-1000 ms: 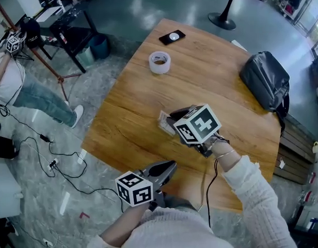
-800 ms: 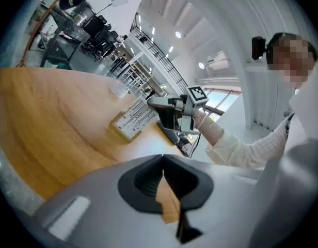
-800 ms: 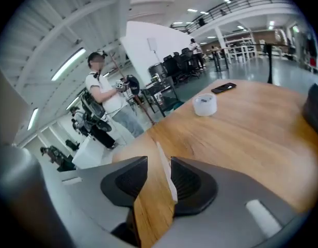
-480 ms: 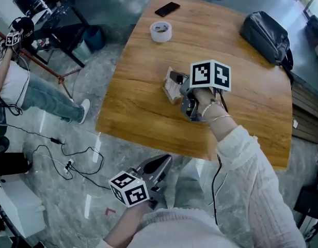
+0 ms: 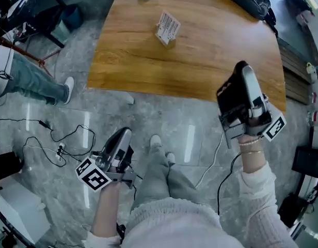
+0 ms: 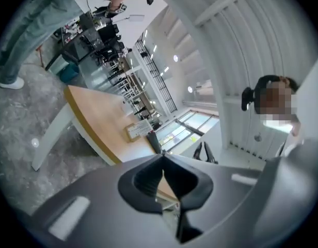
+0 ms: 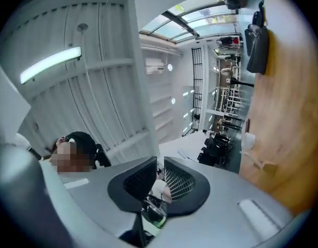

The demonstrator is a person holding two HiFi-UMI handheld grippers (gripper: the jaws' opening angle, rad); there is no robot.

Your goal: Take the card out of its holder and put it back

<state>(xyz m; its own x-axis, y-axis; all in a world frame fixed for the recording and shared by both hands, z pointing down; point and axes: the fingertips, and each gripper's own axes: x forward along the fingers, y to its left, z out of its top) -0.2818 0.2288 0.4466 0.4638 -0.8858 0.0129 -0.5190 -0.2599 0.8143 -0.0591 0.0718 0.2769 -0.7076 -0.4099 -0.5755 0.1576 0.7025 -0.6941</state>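
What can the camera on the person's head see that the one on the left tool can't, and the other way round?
Only the head view shows the person's own legs, the cables on the floor and the marker cube on the left tool. Only the left gripper view shows the white ribbed ceiling, the windows and that tool's jaws close up, shut with nothing between them. Both show the wooden table with the card upright in its holder, and a bystander's white shoe.

brown wood table (image 5: 210,50), white barcoded card (image 5: 168,25), grey floor (image 5: 97,107)
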